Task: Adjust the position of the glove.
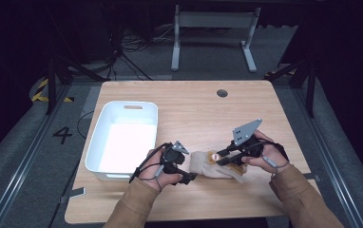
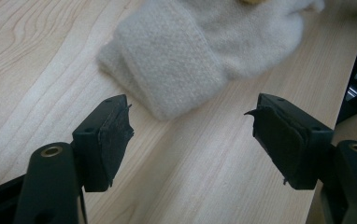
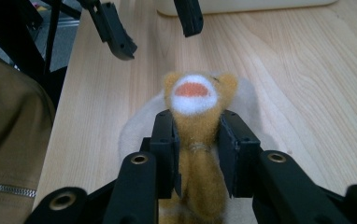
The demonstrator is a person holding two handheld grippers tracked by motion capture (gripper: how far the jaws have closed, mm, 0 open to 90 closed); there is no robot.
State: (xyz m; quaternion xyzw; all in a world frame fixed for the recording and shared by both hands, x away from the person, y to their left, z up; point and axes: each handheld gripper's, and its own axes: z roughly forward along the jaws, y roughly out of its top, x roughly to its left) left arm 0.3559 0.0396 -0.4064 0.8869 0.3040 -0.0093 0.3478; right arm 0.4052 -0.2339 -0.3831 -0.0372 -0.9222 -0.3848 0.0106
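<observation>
My right gripper (image 3: 196, 154) is clamped on the orange plush toy (image 3: 198, 140), which lies on a cream cloth (image 2: 181, 56) near the table's (image 1: 189, 109) front edge; my left gripper (image 2: 190, 135) stands open, nothing between its pads, just beside the cloth's folded end. A white bin (image 1: 122, 137) sits to the left.

Tan-brown sleeves (image 1: 139, 202) are worn on both forearms, and a silver zip is seen on the garment in the right gripper view. Each black gripper, left gripper (image 1: 189, 177) and right gripper (image 1: 220, 157), is fitted with a grey three-cornered plate and brass-ringed screw holes. The jaw pads appear frayed. Thin dark cables trail across the hands.
</observation>
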